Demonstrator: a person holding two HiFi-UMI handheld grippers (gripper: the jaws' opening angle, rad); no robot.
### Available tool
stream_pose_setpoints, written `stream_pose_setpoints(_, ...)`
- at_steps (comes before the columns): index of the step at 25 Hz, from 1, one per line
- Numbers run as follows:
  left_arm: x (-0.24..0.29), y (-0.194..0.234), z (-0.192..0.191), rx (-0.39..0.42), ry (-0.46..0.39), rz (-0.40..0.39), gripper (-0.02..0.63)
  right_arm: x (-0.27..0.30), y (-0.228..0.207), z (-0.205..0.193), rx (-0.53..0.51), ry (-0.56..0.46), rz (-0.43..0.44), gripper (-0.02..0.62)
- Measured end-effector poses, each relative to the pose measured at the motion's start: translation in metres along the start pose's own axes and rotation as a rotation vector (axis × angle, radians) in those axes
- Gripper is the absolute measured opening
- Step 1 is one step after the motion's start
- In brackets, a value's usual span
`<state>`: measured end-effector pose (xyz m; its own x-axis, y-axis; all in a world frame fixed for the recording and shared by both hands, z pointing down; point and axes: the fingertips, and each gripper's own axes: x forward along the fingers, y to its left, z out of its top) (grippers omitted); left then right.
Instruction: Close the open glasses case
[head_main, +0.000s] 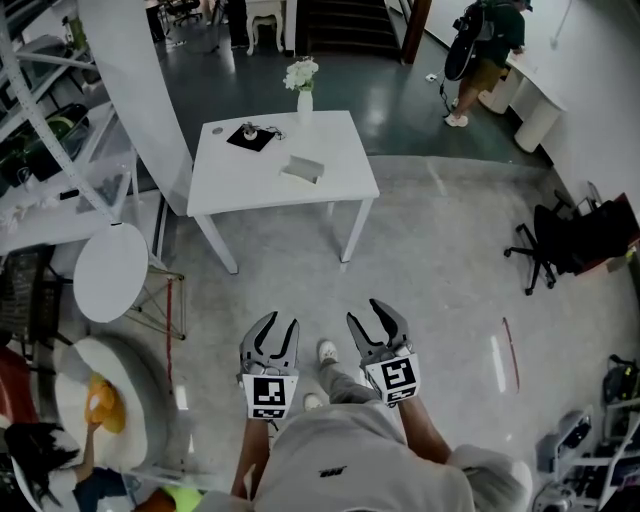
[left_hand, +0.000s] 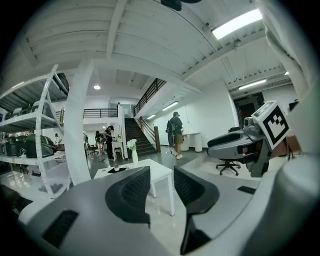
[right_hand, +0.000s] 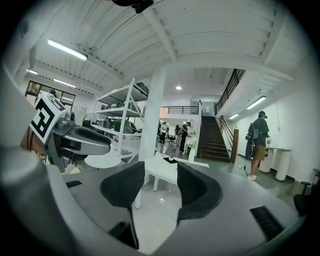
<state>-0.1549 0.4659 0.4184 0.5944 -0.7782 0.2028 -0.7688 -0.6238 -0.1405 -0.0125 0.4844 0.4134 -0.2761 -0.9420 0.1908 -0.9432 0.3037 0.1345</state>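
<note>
Overhead, the head view showed a white table (head_main: 228, 185) standing on pale floor, well ahead of both tongs. The glasses case (head_main: 302, 168) lay on the table's near right part, with a dark mat (head_main: 250, 138) and a vase (head_main: 304, 90) of white flowers farther back. The left gripper (head_main: 276, 326) and right gripper (head_main: 370, 320) hung side by side over open floor. Shelving (head_main: 100, 150) and a round table (head_main: 110, 272) crowded the left, and an office chair (head_main: 545, 245) stood at the right. In the left gripper view the jaws stood apart and empty, with the table's corner seen between them. In the right gripper view the jaws were likewise released and held nothing, with bare floor ahead.
</note>
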Motion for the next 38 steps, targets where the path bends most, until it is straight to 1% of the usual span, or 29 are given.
stream_pose_setpoints(9, 0.061, 0.021, 0.005, -0.001, 0.016, 0.004, 0.161, 0.060, -0.034, 0.014, 0.003, 0.001, 0.030, 0.206)
stream_pose_setpoints(13, 0.088, 0.027, 0.011, -0.003, 0.022, 0.008, 0.161, 0.080, -0.051, 0.012, -0.007, 0.067, 0.052, 0.206)
stream_pose_setpoints(18, 0.120, 0.036, 0.017, -0.003, 0.034, 0.024, 0.161, 0.108, -0.073, 0.012, 0.009, 0.023, 0.076, 0.204)
stream_pose_setpoints(24, 0.159, 0.039, 0.022, -0.011, 0.056, 0.045, 0.161, 0.135, -0.103, 0.012, 0.026, 0.040, 0.109, 0.204)
stream_pose_setpoints(32, 0.209, 0.044, 0.033, -0.001, 0.065, 0.079, 0.160, 0.172, -0.143, 0.018, 0.013, 0.014, 0.144, 0.204)
stream_pose_setpoints(38, 0.237, 0.044, 0.036, -0.007, 0.072, 0.092, 0.160, 0.193, -0.161, 0.016, 0.026, 0.005, 0.161, 0.204)
